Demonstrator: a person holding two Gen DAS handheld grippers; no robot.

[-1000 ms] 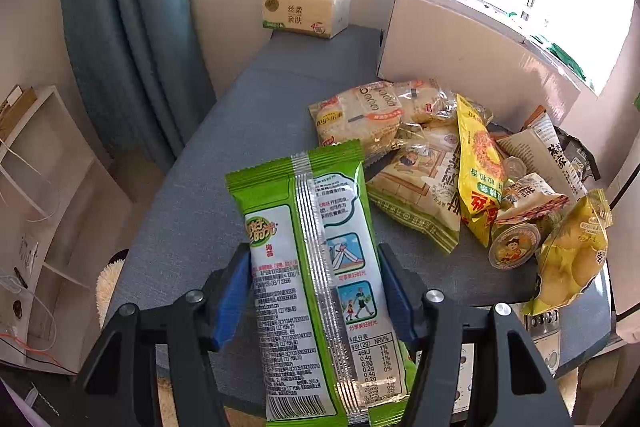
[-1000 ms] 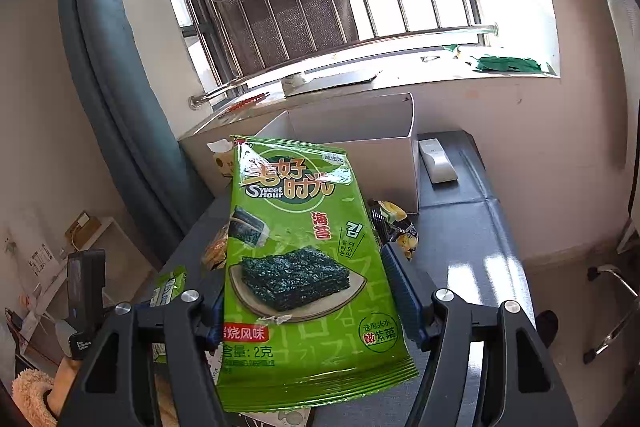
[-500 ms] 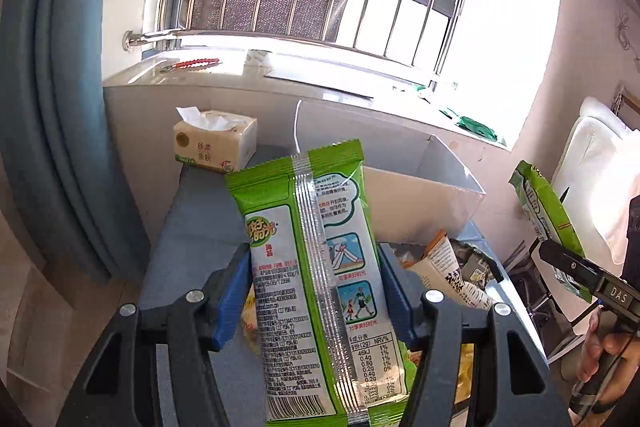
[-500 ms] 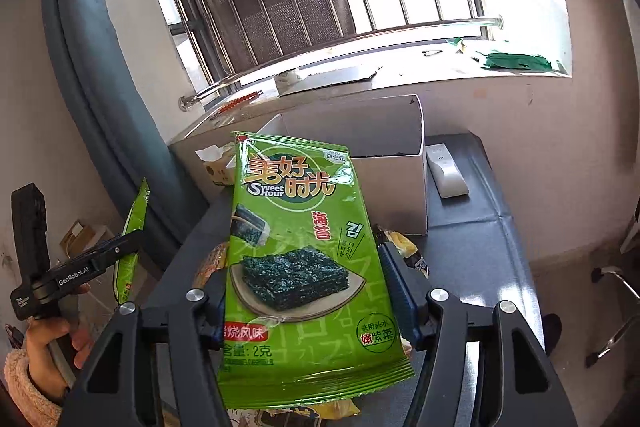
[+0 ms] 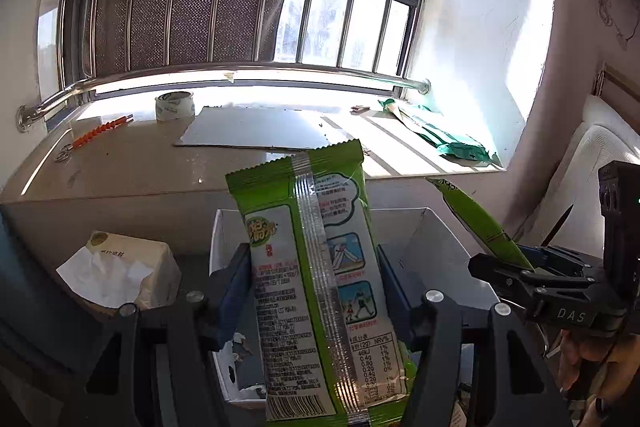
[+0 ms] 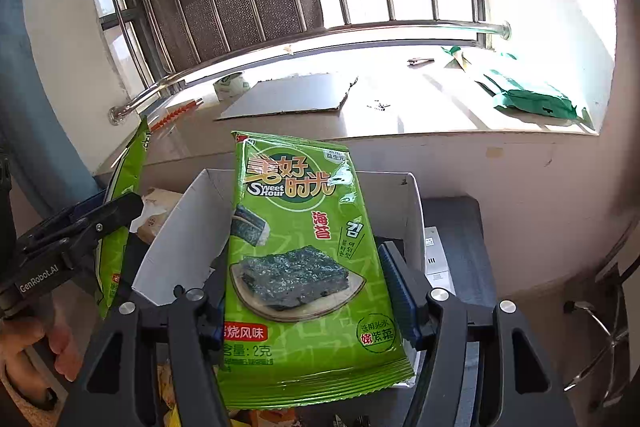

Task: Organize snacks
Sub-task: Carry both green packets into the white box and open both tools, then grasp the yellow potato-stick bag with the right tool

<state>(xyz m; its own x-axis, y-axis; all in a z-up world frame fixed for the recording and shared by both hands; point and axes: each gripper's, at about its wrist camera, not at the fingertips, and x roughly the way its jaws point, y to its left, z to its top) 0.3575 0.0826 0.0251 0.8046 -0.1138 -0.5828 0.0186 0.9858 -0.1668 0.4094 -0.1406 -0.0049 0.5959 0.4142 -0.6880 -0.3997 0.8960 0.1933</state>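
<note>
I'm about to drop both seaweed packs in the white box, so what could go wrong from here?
1. The left gripper holds its seaweed pack by the lower part, so the floppy top may catch the white box wall.
2. The right gripper and its pack sit close beside it; the two could collide over the box.

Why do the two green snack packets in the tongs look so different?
The left packet shows its back: white panels, small print, a silver seam. The right packet shows its front: big lettering and a seaweed picture. The left packet looks narrower, the right packet wider. Both are green, gripped by tongs, above the white box.
</note>
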